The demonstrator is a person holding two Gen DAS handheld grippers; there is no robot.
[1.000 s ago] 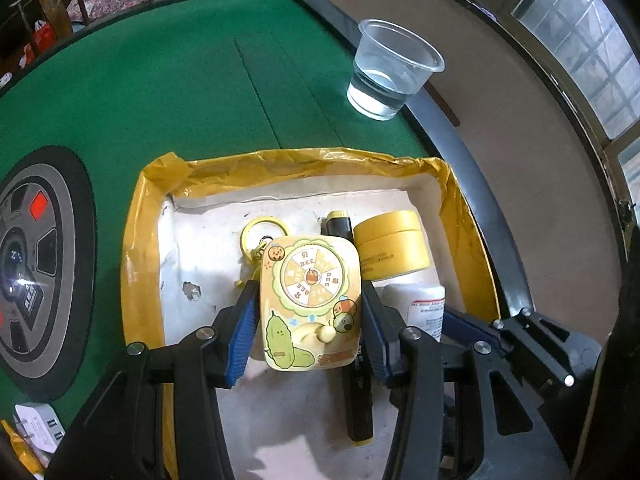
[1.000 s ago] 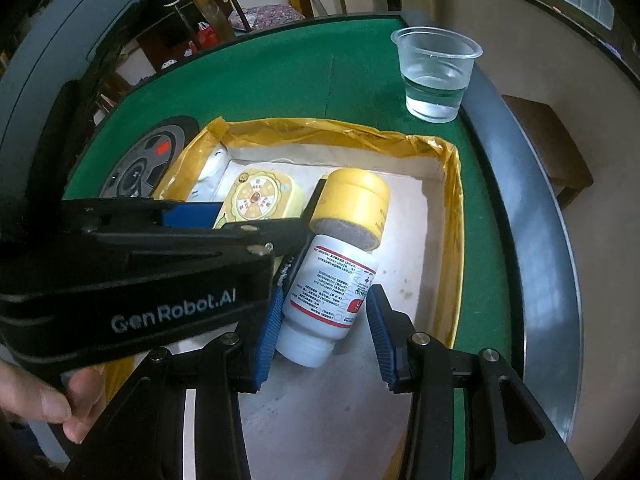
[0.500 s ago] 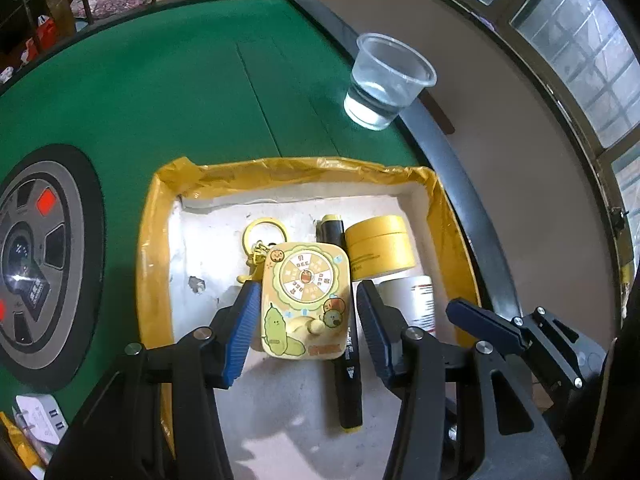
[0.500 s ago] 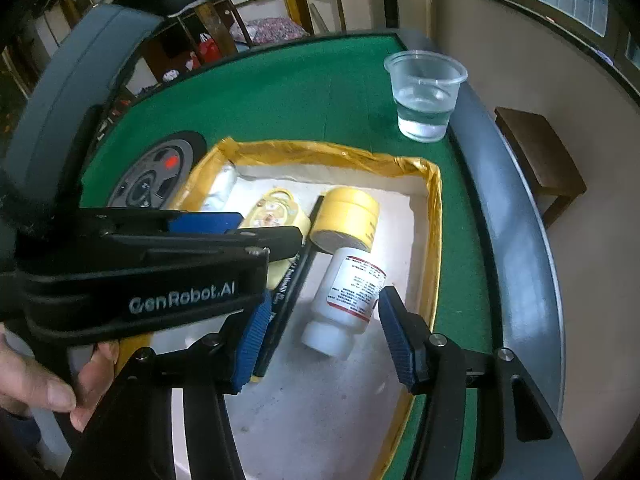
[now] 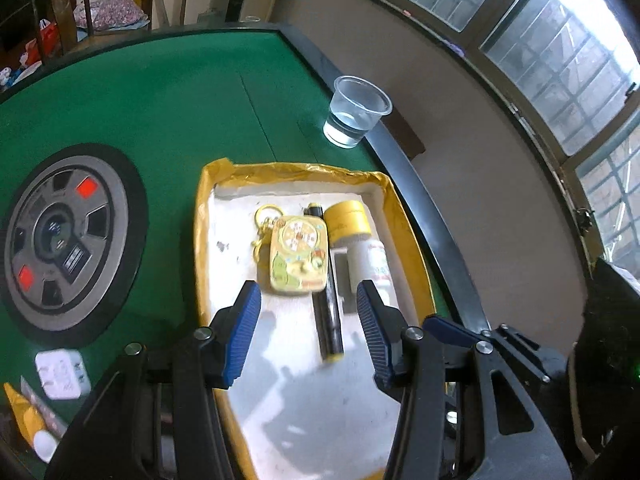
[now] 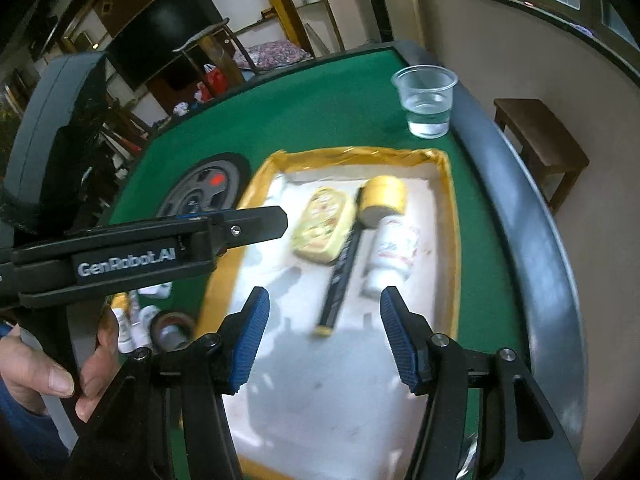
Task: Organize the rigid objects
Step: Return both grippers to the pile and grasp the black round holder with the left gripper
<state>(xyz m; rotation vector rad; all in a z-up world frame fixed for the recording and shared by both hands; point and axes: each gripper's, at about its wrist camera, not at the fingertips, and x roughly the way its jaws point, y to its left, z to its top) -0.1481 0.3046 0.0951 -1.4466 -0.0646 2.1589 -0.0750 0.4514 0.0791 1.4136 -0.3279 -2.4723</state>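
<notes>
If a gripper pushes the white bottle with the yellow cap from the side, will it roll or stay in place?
The white bottle lies on its side in the tray, so its round body would probably roll. The wider yellow cap might make it curve. The black marker beside it could stop a roll to that side.

I am looking into a lived-in home room, likely a games or sitting room. The work surface is a green-felt automatic mahjong table (image 5: 168, 92) with a round grey control hub (image 5: 60, 240) set in its middle. Behind it I see dark wooden chairs (image 5: 60, 4), a flower-patterned cushion (image 6: 272, 50), yellow-framed wall shelves (image 6: 296, 0), barred windows (image 5: 560, 60) and a small brown wooden stool (image 6: 540, 136) by the plain wall.
</notes>
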